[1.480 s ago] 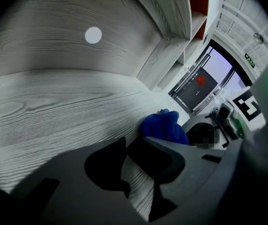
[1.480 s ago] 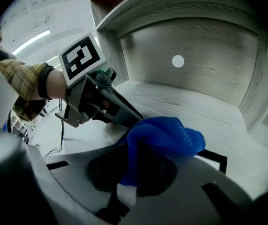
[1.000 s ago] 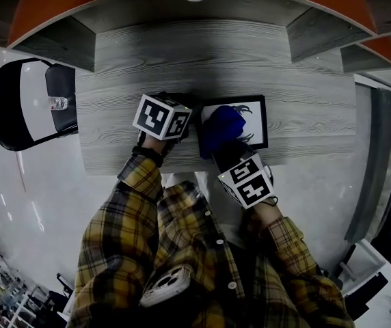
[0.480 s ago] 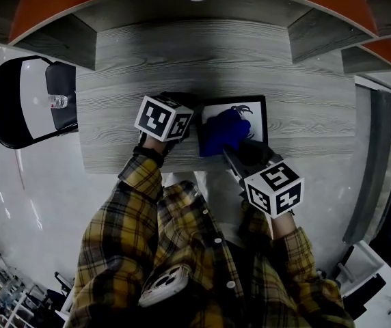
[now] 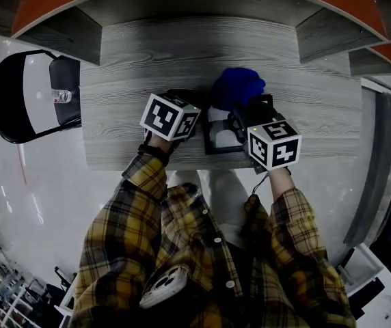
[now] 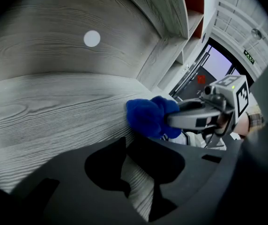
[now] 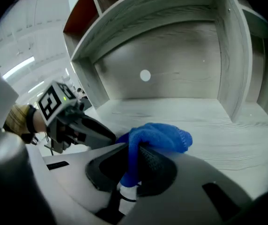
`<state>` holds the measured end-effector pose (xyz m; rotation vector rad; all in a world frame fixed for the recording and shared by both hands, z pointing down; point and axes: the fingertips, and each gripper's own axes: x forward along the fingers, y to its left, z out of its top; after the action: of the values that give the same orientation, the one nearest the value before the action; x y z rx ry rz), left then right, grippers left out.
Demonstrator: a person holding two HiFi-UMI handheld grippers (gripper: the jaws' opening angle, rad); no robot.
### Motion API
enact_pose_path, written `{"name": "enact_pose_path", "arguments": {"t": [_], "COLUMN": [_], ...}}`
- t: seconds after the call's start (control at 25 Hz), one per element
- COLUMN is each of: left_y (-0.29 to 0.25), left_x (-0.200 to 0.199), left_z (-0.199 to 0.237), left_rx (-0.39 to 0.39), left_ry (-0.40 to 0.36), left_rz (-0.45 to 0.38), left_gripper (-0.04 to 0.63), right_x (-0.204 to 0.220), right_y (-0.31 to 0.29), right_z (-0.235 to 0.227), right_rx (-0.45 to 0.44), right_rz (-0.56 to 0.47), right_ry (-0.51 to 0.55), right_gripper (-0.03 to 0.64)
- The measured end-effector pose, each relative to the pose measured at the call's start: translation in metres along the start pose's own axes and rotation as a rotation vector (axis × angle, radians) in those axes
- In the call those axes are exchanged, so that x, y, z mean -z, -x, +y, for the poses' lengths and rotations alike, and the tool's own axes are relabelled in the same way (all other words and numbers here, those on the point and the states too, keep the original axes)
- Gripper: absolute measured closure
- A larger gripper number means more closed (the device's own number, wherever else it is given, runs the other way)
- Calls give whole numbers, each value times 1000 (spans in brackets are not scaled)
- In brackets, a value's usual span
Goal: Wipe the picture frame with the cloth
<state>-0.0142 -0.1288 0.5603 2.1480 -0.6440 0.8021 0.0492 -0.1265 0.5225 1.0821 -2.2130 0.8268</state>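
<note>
Right tongs clamping blue cloth, left tongs angled down

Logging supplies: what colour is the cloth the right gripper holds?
Bright blue cloth; clearest in the right gripper view.

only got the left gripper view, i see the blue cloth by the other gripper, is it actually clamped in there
Observer: Yes. The right gripper view shows the right gripper shut on a fold of the blue cloth, with the rest bunched ahead of the jaws.
Operator: ok and the thing we're wiping, where is it
Observer: The head view shows the picture frame lying flat on the table between the two grippers, with the cloth at its far edge.
Operator: how close is my side to it
Observer: In the head view the left gripper sits right at the frame's left edge. I cannot tell whether it touches.
</note>
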Motion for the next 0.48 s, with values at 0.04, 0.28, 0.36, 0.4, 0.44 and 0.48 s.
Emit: {"name": "enact_pose_path", "arguments": {"t": [0.04,0.28,0.36,0.4,0.44,0.48], "left_y": [0,1,1,1,1,0], "left_x": [0,0,0,1,0,0], "left_z": [0,2,2,2,2,2], "left_rx": [1,-4,-8,-9,-8,-8], "left_ry": [0,-3,-6,-7,-7,-7], "left_rz": [0,-1,-3,-4,-5,-5], "left_gripper": [489,489,489,489,489,489], "right_x": [9,23,27,31,34,38], "right_y": [-5,-11,-10,-8,-6,-4], "right_z": [-2,1,3,5,6,8], "right_rx": [14,41,39,36,30,23], "right_rz": [27,74,103,115,125,132], "right_ry": [30,100,110,114,113,110], "right_gripper": [569,569,569,569,569,569]}}
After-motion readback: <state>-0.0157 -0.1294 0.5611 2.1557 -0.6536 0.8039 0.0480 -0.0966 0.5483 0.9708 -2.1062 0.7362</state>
